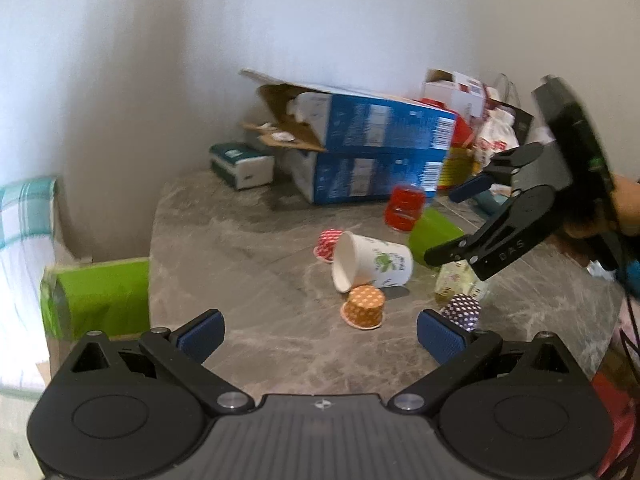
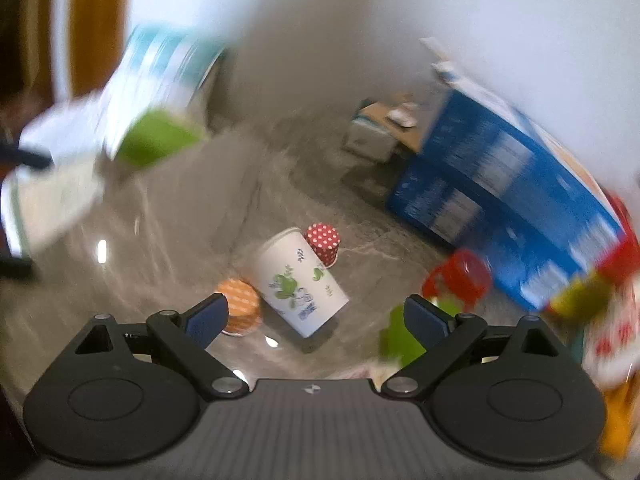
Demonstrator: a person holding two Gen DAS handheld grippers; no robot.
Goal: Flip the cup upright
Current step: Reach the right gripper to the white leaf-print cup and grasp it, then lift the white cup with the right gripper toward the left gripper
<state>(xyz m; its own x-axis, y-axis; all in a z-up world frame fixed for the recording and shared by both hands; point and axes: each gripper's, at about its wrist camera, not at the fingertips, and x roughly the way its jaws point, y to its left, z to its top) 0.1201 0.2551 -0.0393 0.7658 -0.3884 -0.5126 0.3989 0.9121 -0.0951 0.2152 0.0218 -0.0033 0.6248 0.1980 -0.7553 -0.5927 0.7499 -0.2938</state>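
Note:
A white paper cup with green leaf print (image 1: 370, 263) lies on its side on the grey marble table (image 1: 240, 248), mouth toward the left. It also shows in the right wrist view (image 2: 298, 282), just ahead between the fingers. My left gripper (image 1: 320, 336) is open and empty, a little short of the cup. My right gripper (image 2: 316, 318) is open and empty; in the left wrist view it (image 1: 452, 224) hovers to the right of the cup, above the table.
Small dotted paper cups stand upside down around it: orange (image 1: 363, 306), red (image 1: 329, 243), purple (image 1: 462, 310). A red cup (image 1: 404, 208) and a green cup (image 1: 434, 236) lie behind. Blue boxes (image 1: 372, 152) and clutter fill the back. A green pack (image 1: 96, 296) sits at the left edge.

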